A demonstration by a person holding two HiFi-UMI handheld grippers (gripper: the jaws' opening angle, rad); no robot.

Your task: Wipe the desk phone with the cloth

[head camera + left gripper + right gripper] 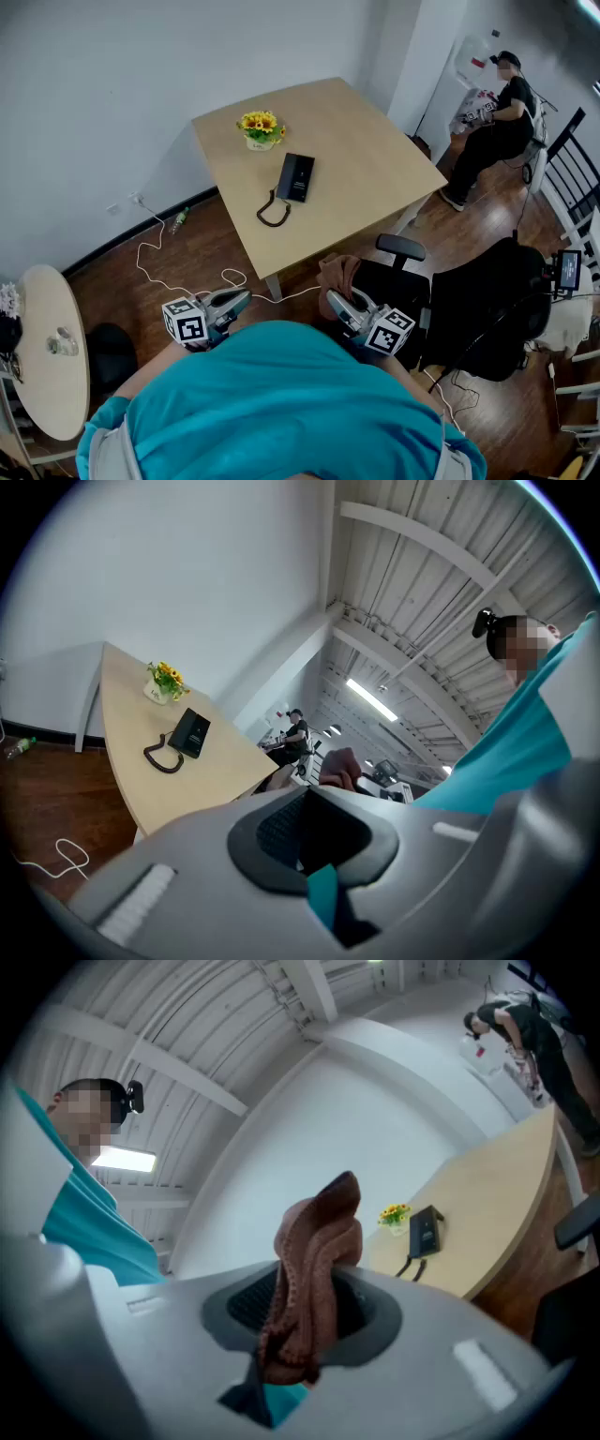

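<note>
The wiping has not begun. The right gripper [339,305] has its jaws closed on the brown cloth [314,1269], which stands bunched up out of them - so the tool for the job is in hand. The left gripper [234,302] is closed too, with nothing between its jaws. Both are held close to the person's body, near the bottom of the head view and well apart from the table [375,159].

The desk phone [295,176] lies flat on the light wooden table, toward its left side, with the handset on its cradle and the coiled cord [272,211] looping out on the near side. A small pot of yellow flowers [261,127] stands just beyond it, to the far left. No cloth touches the phone, and nothing on it looks disturbed.

By my reading, nearly everything is left to do - closing the gap to the table, bringing the cloth down on the phone and passing it over the top and handset. The empty left gripper could steady the phone, since a light set may slide under the cloth. An office chair [469,309] stands near the right gripper, beside the table.
</note>
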